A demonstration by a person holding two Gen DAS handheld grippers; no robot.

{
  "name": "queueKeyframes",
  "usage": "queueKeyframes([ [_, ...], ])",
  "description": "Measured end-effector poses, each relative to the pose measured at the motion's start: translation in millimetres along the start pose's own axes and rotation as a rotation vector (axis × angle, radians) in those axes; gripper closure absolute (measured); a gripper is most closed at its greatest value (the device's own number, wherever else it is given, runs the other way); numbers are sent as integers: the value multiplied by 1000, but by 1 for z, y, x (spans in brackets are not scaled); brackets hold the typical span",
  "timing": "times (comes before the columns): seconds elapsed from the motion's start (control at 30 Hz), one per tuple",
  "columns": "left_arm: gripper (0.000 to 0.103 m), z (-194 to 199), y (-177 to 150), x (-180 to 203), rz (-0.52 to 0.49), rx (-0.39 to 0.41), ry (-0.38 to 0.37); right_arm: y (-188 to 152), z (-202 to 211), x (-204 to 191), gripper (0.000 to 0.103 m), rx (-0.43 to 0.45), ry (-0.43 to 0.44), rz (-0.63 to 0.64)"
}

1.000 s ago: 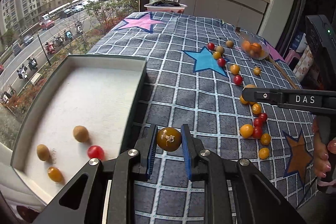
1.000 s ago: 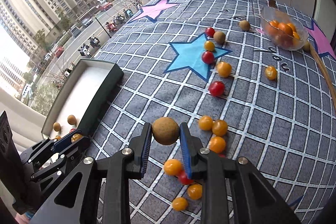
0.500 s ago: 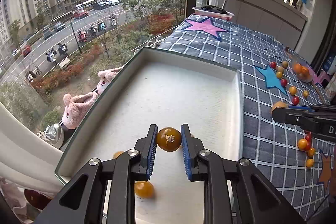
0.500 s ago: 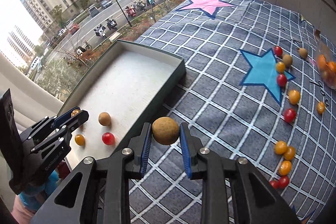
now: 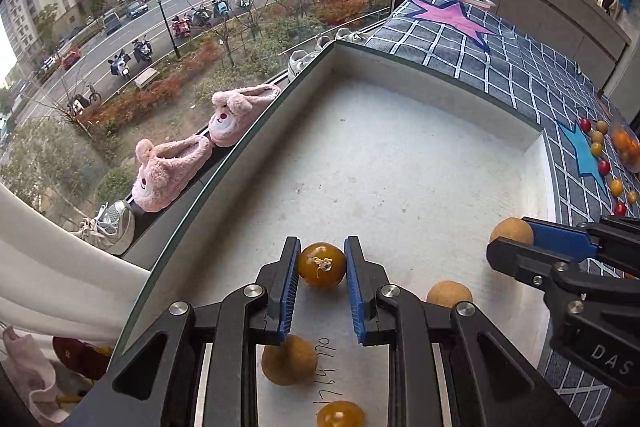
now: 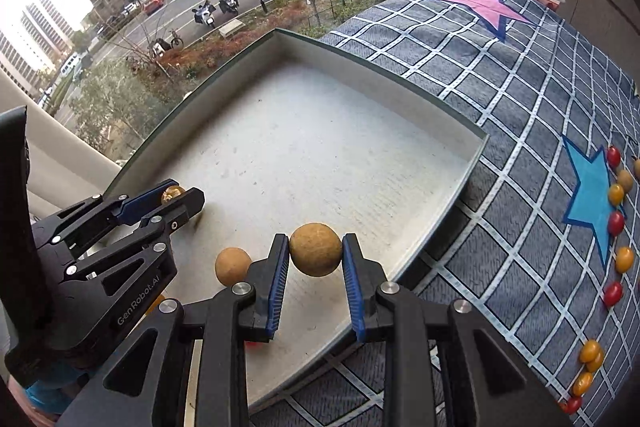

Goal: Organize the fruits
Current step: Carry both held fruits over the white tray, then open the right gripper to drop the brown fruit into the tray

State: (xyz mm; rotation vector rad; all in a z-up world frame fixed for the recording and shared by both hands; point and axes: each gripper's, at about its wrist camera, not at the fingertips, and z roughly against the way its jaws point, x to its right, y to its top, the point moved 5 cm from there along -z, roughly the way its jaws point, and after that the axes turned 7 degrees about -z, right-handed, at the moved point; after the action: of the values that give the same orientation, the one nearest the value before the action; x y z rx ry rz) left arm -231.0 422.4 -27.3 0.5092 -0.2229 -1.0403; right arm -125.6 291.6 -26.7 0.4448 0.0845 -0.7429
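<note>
My left gripper (image 5: 322, 267) has its jaws clamped on an amber tomato (image 5: 322, 265), low centre of frame, above the white tray (image 5: 400, 155). My right gripper (image 6: 315, 255) grips a tan round fruit (image 6: 315, 254) over the tray's near edge. Loose fruits (image 6: 616, 223) lie at right on the checked cloth (image 6: 520, 99).

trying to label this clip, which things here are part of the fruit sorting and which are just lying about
Part of the job:
- left gripper, shut on an amber tomato
- right gripper, shut on a tan round fruit
- white tray
- loose fruits on the checked cloth

Just lying about:
- pink slippers
- grey sneaker
- street outside the window
</note>
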Motion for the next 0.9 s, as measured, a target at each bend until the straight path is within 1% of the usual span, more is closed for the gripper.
queueKeyframes([
  [0.07, 79, 1, -1, 1, -9, 5, 7, -2, -6, -3, 74, -23, -7, 9],
  [0.27, 79, 1, 0, 1, -16, 7, 21, -2, -9, -7, 74, -24, -29, 44],
  [0.37, 79, 1, 0, 2, -24, 13, 29, -5, -4, -6, 72, -26, -21, 47],
  [0.43, 79, 2, 0, 2, -27, 15, 31, -5, 3, -4, 62, -9, -23, 38],
  [0.47, 79, 2, -1, 2, -27, 15, 31, -5, 9, -2, 52, 4, -21, 33],
  [0.5, 78, 2, -1, 2, -29, 14, 31, -4, 15, 1, 44, 20, -14, 29],
  [0.57, 78, 2, -1, 3, -39, 15, 35, -4, 29, 6, 39, 52, -7, 16],
  [0.6, 78, 3, -1, 4, -46, 16, 35, -5, 37, 9, 32, 64, -8, 7],
  [0.67, 78, 3, -2, 5, -51, 15, 35, -8, 51, 17, 23, 90, -10, -18],
  [0.73, 78, 5, -4, 6, -53, 13, 32, -12, 65, 27, 23, 113, -5, -47],
  [0.9, 78, 6, -6, 9, -72, 15, 12, -27, 89, 58, 22, 137, 3, -128],
])
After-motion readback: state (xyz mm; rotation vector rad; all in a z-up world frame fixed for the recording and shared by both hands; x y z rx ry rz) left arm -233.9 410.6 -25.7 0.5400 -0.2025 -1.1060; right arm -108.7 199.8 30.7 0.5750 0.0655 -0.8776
